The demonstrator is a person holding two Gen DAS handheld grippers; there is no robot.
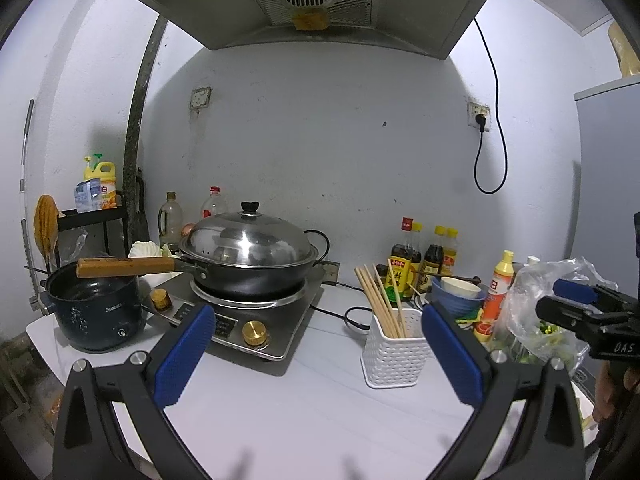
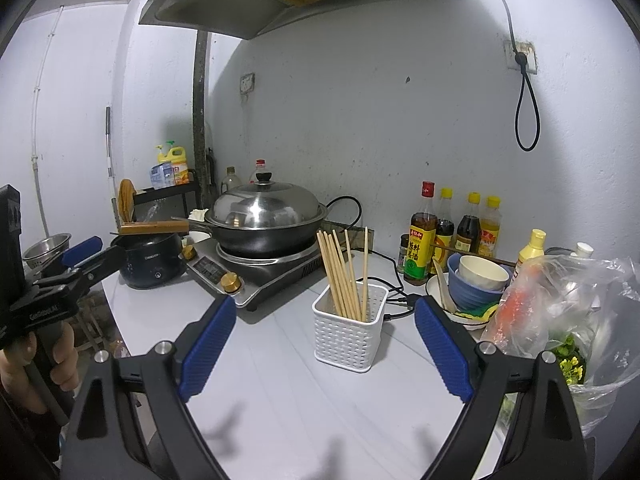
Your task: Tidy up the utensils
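The left gripper (image 1: 316,350) hangs over the near part of the white bench (image 1: 304,408), jaws spread wide with nothing between them. The right gripper (image 2: 324,344) is in the same condition: jaws released, no object gripped, above the bench. Each gripper appears at the edge of the other's view, held by a hand (image 2: 60,356).

Just beyond the jaws stands a white perforated basket (image 2: 350,330), upright on the bench. A bundle of wooden chopsticks (image 2: 340,276) stands inside it, leaning left, with one stick nearly vertical at the right side.

To the right of the basket is a blue bowl (image 2: 474,294) with a white cup (image 2: 482,272) nested in it, and beside that a clear plastic bag (image 2: 580,308) of greens.

Behind the basket, left, an induction cooker (image 2: 256,276) carries a black wok (image 2: 264,236) under a steel lid (image 2: 266,206). A dark pot (image 2: 150,264) stands left of the cooker. Sauce bottles (image 2: 452,232) line the wall.
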